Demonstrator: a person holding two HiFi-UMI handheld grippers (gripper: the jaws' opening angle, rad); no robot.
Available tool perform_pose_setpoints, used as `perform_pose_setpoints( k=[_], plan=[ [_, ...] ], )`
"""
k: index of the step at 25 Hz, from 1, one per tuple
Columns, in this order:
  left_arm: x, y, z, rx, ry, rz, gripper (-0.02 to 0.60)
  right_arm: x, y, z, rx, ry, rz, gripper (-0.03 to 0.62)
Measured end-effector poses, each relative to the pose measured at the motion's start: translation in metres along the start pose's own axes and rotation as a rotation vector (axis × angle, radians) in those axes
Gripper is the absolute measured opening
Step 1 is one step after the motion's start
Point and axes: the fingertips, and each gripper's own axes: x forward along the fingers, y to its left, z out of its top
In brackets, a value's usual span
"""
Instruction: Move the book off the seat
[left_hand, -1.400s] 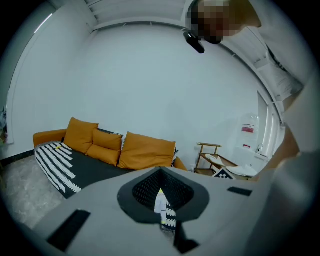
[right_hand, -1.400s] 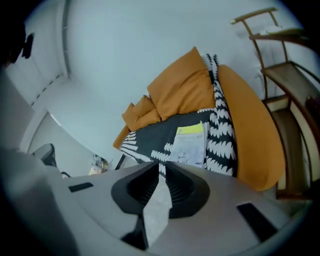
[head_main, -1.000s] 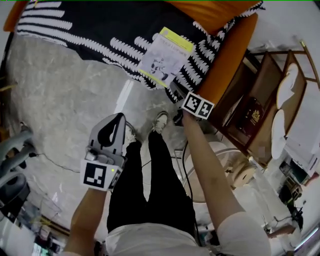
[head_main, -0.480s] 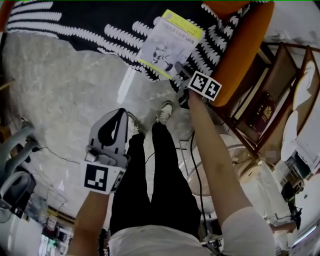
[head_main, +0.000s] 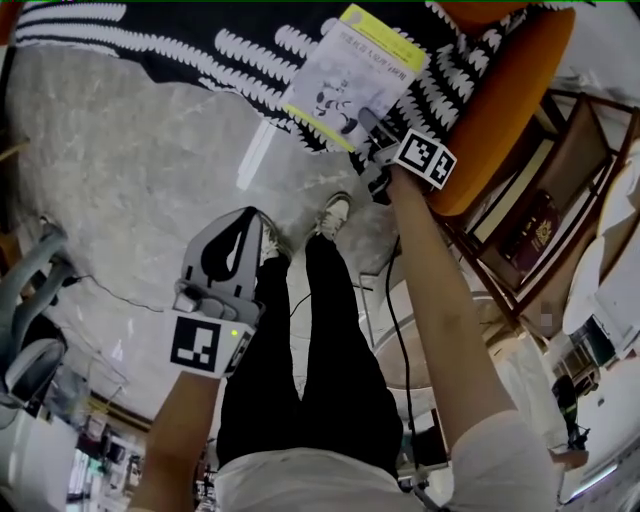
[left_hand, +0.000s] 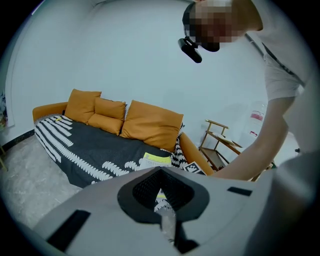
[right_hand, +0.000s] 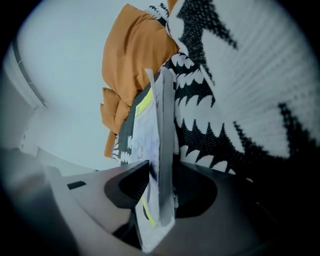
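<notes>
Now right gripper (head_main: 374, 138), jaws just closing, grasps the book (head_main: 355, 75); left gripper (head_main: 240, 222) clenched empty.

Support is an orange upholstered sofa (left_hand: 190, 147) standing on a grey marbled stone floor (head_main: 120, 170), its seat covered by a black throw with white fern-like stripes (left_hand: 85, 142). Three orange cushions (left_hand: 150, 122) lean on the backrest. A white-covered book with a yellow strip (head_main: 355, 72) is at the throw's front edge near the armrest, can't tell if it rests flat. A brown wooden side rack (head_main: 570, 175) stands on the floor just beside that arm.
</notes>
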Motion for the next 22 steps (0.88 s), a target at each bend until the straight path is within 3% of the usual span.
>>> perform_pose_setpoints(
  k=[8,15,19,21,22],
  plan=[
    [0.0,0.0,0.012,-0.005,-0.018,0.019,0.015,-0.016,0.032,-0.004,0.067,-0.034,0.092,0.149],
    [-0.004,0.008,0.009,-0.003,-0.024,0.037,0.015,-0.007,0.046,-0.003,-0.115,-0.024,0.028,0.149],
    [-0.006,0.009,-0.002,-0.002,-0.002,0.034,0.015,0.021,0.044,0.005,-0.004,-0.029,0.074,0.152],
    [-0.009,0.012,-0.007,0.001,0.005,0.037,0.015,0.036,0.04,0.007,-0.008,-0.014,0.054,0.158],
    [-0.011,0.014,-0.009,0.004,0.007,0.042,0.015,0.04,0.037,0.007,-0.029,-0.002,0.038,0.118]
  ],
)
